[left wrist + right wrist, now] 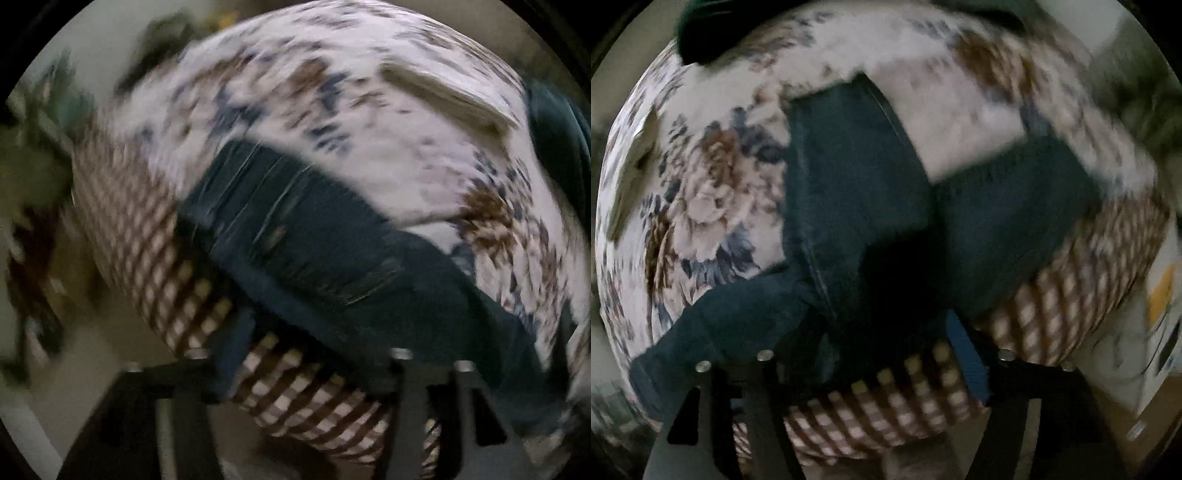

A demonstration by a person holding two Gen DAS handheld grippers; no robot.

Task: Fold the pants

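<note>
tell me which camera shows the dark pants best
The right wrist view: the pants show both spread legs and where they join, on the flowered bedspread. The left wrist view shows the pants only as one blurred dark band.

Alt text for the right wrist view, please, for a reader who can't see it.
Dark blue pants lie crumpled on a bed covered by a floral bedspread with a brown checked border. The right gripper hangs above them, jaws apart and holding nothing. The picture is motion-blurred.
</note>
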